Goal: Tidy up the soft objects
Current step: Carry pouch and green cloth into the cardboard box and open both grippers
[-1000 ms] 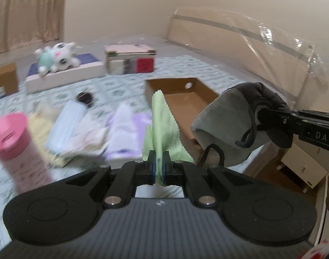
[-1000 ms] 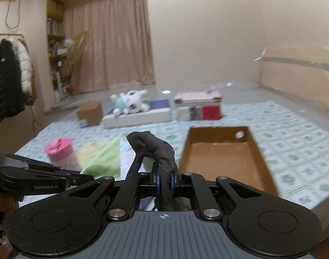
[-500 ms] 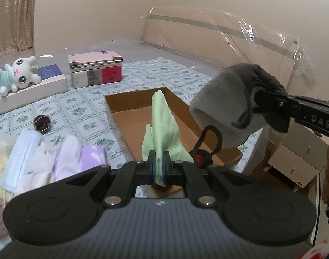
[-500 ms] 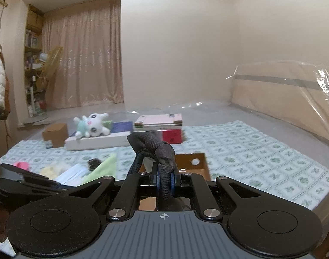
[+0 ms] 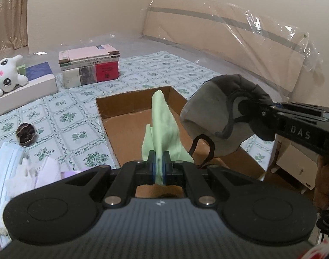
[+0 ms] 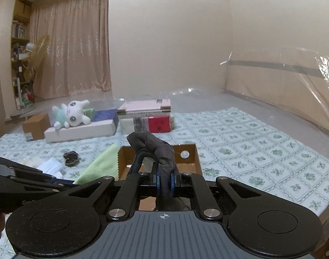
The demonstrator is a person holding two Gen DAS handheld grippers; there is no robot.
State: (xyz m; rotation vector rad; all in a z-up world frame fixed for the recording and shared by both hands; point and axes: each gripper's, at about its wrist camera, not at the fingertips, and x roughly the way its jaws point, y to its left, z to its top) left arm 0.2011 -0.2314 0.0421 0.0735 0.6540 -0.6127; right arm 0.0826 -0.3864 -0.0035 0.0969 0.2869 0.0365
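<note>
Here the left gripper (image 5: 158, 168) has its jaws clamped on a light green cloth (image 5: 162, 127), which stands up from them in the lower middle of the left wrist frame, over the open cardboard box (image 5: 125, 103) on the bed's patterned cover (image 5: 63, 116). The right gripper (image 6: 163, 180) has its jaws pinched on the dark gathered neck of a grey drawstring pouch (image 5: 209, 116); in the left wrist frame the pouch hangs at centre right above the box's right side (its black cord loop dangles below it). At the lower left edge of that frame lie pale folded cloths and a light blue face mask (image 5: 5, 164), with a dark brown scrunchie (image 5: 26, 134) just above them. In the upper left sit a stack of books (image 5: 89, 64) and a white plush toy (image 5: 7, 75) on a flat white box (image 5: 35, 86).
</note>
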